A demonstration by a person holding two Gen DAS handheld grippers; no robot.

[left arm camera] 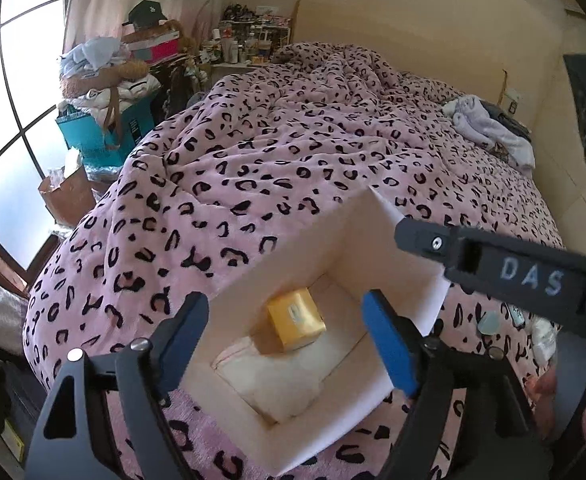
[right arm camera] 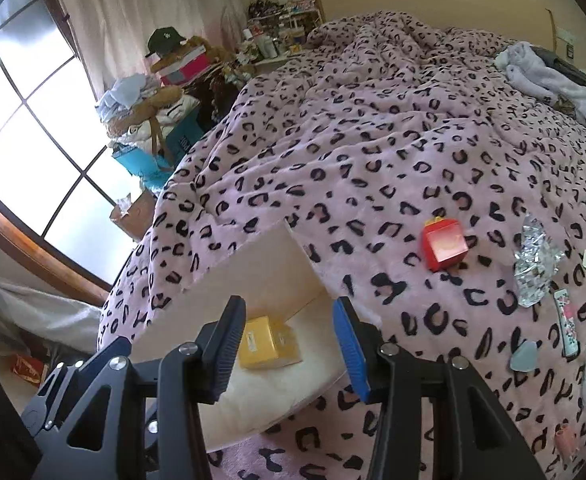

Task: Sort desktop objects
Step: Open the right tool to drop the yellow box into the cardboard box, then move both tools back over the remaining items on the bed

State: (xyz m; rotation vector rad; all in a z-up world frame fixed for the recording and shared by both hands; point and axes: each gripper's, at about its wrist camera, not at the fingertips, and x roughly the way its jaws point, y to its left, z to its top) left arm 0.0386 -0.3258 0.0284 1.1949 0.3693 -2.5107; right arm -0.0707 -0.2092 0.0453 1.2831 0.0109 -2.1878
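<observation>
The left gripper (left arm camera: 285, 340) is hanging spread and empty over the yellow box (left arm camera: 296, 325) lying in the white bin (left arm camera: 253, 280). The right gripper (right arm camera: 289, 348), part-open and empty, is nearer the red box (right arm camera: 445, 249), up to its right

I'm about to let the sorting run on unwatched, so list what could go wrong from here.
1. The white box sits on a soft, rumpled blanket; a nudge from either gripper might tip it and spill the yellow box.
2. The right gripper hangs close over the box with empty jaws, and could catch its wall.
3. The red box and the crinkled foil wrapper lie on the plush blanket, so a grasp may snag fabric.
</observation>
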